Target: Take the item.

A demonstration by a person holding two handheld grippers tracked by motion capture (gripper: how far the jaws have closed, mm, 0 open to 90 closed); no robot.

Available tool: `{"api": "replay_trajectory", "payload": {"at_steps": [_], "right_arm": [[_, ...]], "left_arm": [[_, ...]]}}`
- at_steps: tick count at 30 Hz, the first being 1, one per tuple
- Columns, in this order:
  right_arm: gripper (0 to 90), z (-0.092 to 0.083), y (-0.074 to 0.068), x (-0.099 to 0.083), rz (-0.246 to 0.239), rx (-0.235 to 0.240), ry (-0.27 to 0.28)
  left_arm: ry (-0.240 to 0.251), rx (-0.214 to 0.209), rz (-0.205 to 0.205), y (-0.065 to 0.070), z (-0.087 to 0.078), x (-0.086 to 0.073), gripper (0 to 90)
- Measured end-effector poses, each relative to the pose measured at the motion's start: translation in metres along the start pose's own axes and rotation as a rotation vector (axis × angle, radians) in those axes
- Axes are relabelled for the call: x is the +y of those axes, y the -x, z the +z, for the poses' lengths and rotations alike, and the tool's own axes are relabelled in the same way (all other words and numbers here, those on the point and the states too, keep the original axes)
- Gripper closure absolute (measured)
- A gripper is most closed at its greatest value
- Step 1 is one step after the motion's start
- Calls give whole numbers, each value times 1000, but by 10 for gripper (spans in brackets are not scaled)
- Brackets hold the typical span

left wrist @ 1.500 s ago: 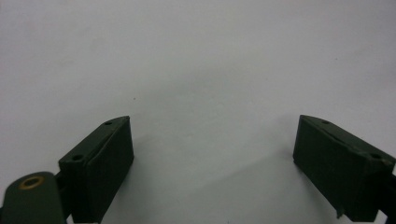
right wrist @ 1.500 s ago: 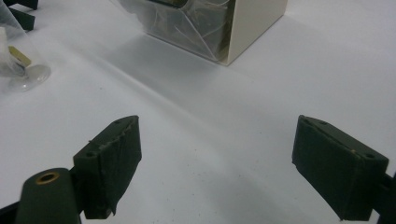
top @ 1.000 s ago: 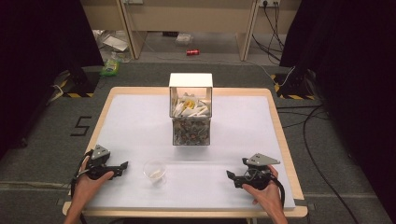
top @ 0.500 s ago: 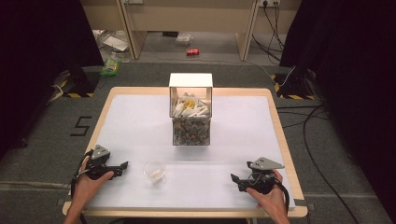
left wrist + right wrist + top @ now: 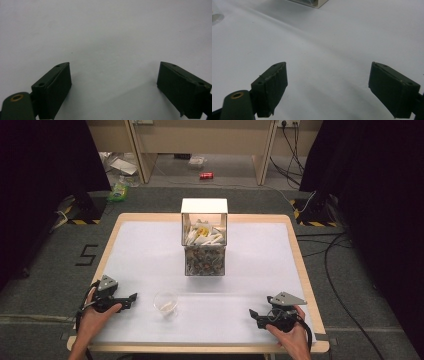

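Note:
A clear box (image 5: pixel 204 237) with a white top stands at the middle of the table; it holds several white and yellow pieces, and its base corner (image 5: pixel 317 2) shows in the right gripper view. A small clear cup (image 5: pixel 166 303) sits near the front, right of my left gripper (image 5: pixel 131 298), and its edge (image 5: pixel 215 16) shows at the far left of the right gripper view. My left gripper (image 5: pixel 113 85) is open over bare white surface. My right gripper (image 5: pixel 253 314) rests at the front right, open (image 5: pixel 328 87), with nothing between its jaws.
The white table sheet (image 5: pixel 150 255) has a wooden rim (image 5: pixel 305 270). Cables (image 5: pixel 345 305) run over the grey floor to the right. A red can (image 5: pixel 206 175) and a green item (image 5: pixel 118 192) lie on the floor behind the table.
My right gripper has drifted a little toward the table's front edge. The left gripper, cup and box have stayed put.

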State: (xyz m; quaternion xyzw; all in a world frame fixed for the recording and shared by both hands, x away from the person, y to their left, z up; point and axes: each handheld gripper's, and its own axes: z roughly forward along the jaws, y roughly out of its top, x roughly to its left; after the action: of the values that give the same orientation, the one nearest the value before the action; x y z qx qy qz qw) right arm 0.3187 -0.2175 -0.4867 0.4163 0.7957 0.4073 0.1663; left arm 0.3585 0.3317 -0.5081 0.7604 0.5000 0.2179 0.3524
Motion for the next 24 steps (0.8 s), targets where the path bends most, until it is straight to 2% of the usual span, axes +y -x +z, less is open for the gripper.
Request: {"api": "replay_trajectory", "payload": {"at_steps": [8,12,15,18,24], "right_arm": [[163,-2,0,-5,5,-16,-20],[164,-1,0,-8,8,-29,-47],[154,3,-2,-11,-5,-39,-89],[150,4,-4,-12,-43,-55,-94],[148,4,-5,-14,-54,-57,-87]], "left_arm": [[0,0,0,0,0,0,113],[0,0,0,0,0,0,114],[0,-1,0,0,0,0,113],[0,0,0,0,0,0,114],[0,0,-1,0,0,0,114]]}}
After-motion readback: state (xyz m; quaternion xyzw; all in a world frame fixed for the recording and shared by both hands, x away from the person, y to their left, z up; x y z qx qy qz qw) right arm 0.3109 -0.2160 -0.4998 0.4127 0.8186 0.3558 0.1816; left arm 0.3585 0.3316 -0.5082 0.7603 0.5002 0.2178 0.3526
